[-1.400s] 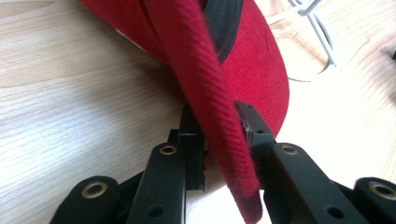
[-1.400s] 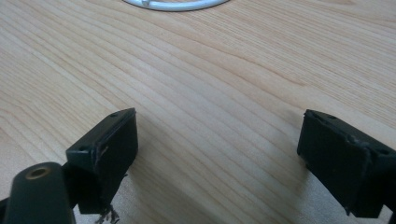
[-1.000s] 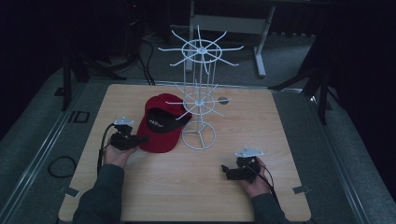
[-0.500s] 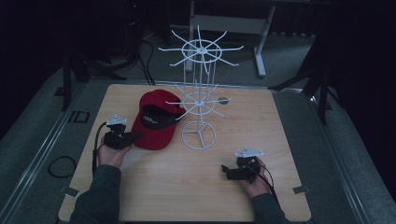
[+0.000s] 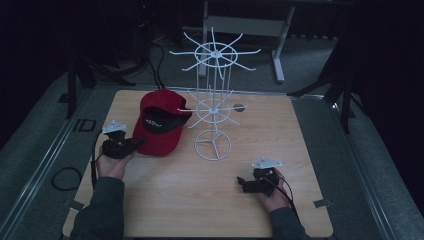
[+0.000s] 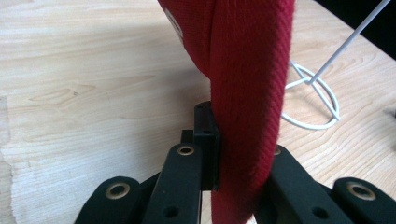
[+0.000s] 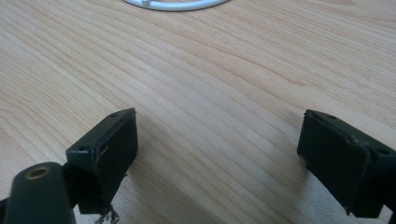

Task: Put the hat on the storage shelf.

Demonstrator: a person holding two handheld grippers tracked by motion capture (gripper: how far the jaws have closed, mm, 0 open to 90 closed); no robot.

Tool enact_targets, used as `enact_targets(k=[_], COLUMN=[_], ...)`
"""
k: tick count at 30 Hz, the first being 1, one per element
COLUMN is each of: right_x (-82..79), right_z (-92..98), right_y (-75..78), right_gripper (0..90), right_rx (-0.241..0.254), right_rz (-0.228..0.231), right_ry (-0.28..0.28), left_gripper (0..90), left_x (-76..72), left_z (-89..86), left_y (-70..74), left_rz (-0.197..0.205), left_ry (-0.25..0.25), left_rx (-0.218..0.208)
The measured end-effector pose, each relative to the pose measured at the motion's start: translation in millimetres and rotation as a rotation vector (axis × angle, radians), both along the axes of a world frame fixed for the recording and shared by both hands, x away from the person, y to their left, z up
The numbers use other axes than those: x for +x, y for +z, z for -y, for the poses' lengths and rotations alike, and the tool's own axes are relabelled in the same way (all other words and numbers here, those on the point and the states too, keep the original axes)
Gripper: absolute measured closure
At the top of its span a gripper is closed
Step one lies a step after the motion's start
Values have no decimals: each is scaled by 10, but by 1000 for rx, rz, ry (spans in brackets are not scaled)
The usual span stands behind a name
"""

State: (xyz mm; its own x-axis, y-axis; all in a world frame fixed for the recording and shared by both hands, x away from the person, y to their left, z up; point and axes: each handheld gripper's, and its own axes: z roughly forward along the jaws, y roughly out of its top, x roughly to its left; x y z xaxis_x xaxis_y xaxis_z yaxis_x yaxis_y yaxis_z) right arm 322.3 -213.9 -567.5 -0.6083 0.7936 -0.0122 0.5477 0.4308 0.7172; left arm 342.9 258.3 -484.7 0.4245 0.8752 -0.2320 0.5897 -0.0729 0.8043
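A red cap with a black inner band is held tilted at the left of the wooden table, and its red fabric hangs between the jaws in the left gripper view. My left gripper is shut on the cap's rim. A white wire display stand with two spoked rings rises from a round base at the table's middle. Just right of the cap I see the stand's base ring. My right gripper rests open near the front right, with bare wood between its jaws.
The table is light wood with a grey floor around it. A small round grey disc lies behind the stand. A metal frame stands beyond the far edge. The stand's base edge lies ahead of the right gripper.
My left gripper has pulled the cap to the left, away from the stand, and lifted it a little. The right gripper has stayed where it was.
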Motion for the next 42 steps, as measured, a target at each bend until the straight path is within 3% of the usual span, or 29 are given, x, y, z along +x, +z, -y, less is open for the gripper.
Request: enact_targets(k=[42], right_x=[1], right_z=[-1], right_y=[0], right_gripper=[121], right_rx=[2], right_rz=[2], right_ry=[1], left_gripper=[857], left_x=[-179], left_z=[-52], left_y=[550], left_rz=[154], left_ry=[80], left_rx=[-84])
